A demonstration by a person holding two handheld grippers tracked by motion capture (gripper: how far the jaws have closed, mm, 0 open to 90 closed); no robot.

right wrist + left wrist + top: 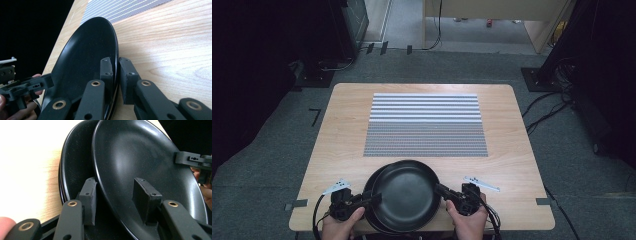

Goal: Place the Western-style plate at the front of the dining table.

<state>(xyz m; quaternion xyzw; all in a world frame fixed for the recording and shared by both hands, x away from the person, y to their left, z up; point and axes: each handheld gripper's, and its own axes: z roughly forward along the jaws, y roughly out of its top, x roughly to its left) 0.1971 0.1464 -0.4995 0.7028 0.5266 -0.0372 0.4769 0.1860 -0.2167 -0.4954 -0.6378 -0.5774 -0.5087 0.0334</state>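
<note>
Grey carpet, dark equipment and trailing cables ring a pale wooden surface [337, 145] with a striped mat [425, 125] laid in its middle. At the near edge sits a stack of black plates [371, 192], and the top plate [404, 195] is tilted up off the stack between the two claws.

The right claw [443, 191] pinches the top plate's rim: in the right gripper view its two pads stand almost together, one on each face of the rim [115, 62]. The left claw [373, 199] is spread partway; in the left gripper view one pad [88, 195] lies below the raised plate, over the stack, and the other pad [145, 195] rests over the plate's inner face, the rim running between them. I can't tell whether those pads press on it.

Judging by this, the step in hand is separating the top plate from the stack. The next move likely calls for a firm hold on both sides, then a level lift clear of the plates beneath and a carry out toward the mat ahead of the claws, keeping the rim from slipping.

No brand, label or writing can be read anywhere.
</note>
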